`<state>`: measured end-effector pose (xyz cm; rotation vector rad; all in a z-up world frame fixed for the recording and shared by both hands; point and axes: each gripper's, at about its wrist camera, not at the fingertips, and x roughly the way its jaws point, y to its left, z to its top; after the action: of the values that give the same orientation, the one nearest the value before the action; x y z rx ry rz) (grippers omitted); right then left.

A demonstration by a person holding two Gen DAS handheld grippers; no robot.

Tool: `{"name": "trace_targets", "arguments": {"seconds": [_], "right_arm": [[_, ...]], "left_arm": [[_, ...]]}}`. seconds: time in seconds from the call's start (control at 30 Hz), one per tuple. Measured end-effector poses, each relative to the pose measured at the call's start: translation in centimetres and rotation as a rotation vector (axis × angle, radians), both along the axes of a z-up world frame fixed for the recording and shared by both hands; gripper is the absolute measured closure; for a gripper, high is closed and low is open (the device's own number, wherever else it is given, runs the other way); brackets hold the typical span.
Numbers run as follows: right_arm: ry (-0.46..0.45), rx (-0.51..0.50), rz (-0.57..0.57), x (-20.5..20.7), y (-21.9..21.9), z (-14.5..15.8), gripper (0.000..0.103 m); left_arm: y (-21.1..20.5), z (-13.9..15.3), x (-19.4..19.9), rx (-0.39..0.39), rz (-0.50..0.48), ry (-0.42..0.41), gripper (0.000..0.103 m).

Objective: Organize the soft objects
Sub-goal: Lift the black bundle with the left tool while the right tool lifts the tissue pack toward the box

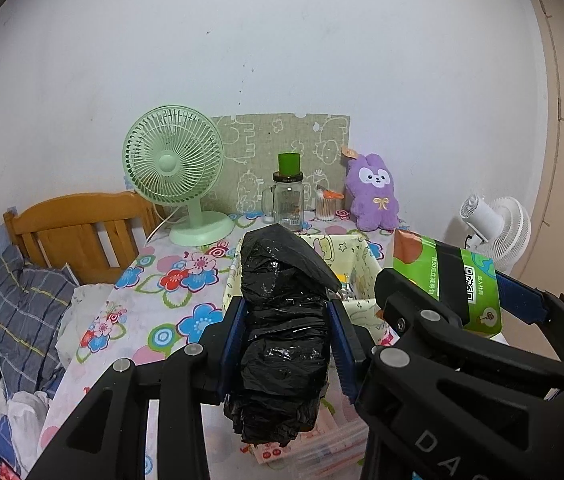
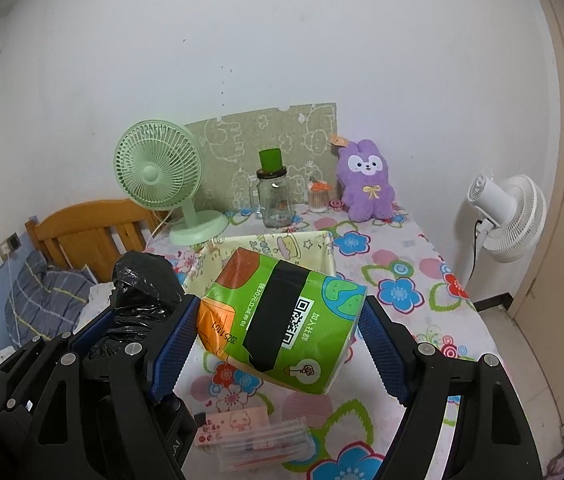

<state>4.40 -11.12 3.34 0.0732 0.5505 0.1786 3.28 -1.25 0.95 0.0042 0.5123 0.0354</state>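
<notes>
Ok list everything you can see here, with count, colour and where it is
Bag roll: one, black, between left fingers.
Tissue pack: one, green and orange, between right fingers.
Fabric bin: one, pale yellow, mid-table behind both items.
Plush rabbit: one, purple, back right.
Desk fan: one, mint green, back left.
Glass jar: one, clear, green cup on top, back centre.
Standing fan: one, white, right of table.
Left gripper: black, blue pads.
Right gripper: same.

Bedroom in a home.
Wooden bed headboard [image 1: 78,236] w/ pillow [image 1: 22,312], floral-cloth table [image 2: 401,280], plush toy [image 2: 365,182], desk fan [image 1: 174,168].
</notes>
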Motion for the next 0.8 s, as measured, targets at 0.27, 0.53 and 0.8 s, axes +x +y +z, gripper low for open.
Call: {"name": "trace_targets", "arguments": {"seconds": [0.27,0.53,0.8], "right_arm": [[0.011,0.008,0.006,2.7,0.3,-0.2,0.021],[0.027,-0.013,0.012,5.7,1.0,-0.8,0.021],[0.047,-0.009,0.017,8.6,1.4,-1.4,0.021]], "left_arm": [[0.2,0.0,2.2,0.003,0.007,0.010,0.061],[0.7,-0.5,4.9,-0.016,0.011,0.026,0.061],[1.2,-0.9,7.4,-0.018,0.007,0.047,0.061]]}}
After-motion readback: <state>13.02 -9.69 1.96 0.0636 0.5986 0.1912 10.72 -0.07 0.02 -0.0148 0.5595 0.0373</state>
